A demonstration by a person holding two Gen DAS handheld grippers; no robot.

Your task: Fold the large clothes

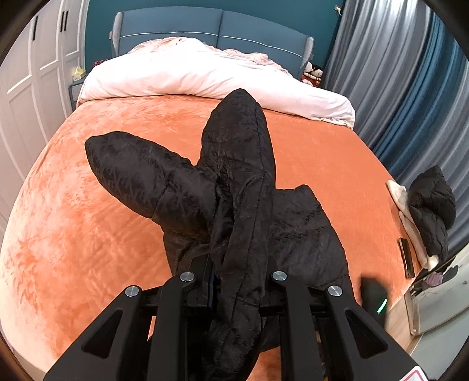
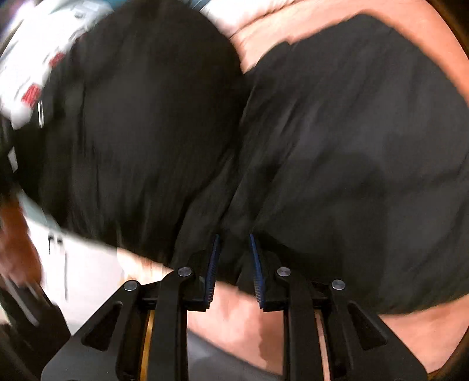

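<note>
A black padded jacket (image 1: 240,187) lies bunched on the orange bed cover (image 1: 88,222), one sleeve pointing left and another part reaching toward the pillows. My left gripper (image 1: 237,263) is shut on a thick fold of it that hangs down over the jaws and hides the fingertips. In the blurred right wrist view the black jacket (image 2: 337,146) fills most of the picture. My right gripper (image 2: 234,255) has its blue pads (image 2: 215,263) shut on the jacket's near edge. The right gripper's body (image 1: 373,299) shows as a dark blur at the bed's right edge.
A white duvet (image 1: 205,76) is heaped at the head of the bed below a blue headboard (image 1: 205,26). Another dark garment (image 1: 431,211) lies on pale cloth at the right edge, beside a dark flat object (image 1: 407,258). Curtains (image 1: 395,73) hang on the right, a white wardrobe (image 1: 26,88) stands on the left.
</note>
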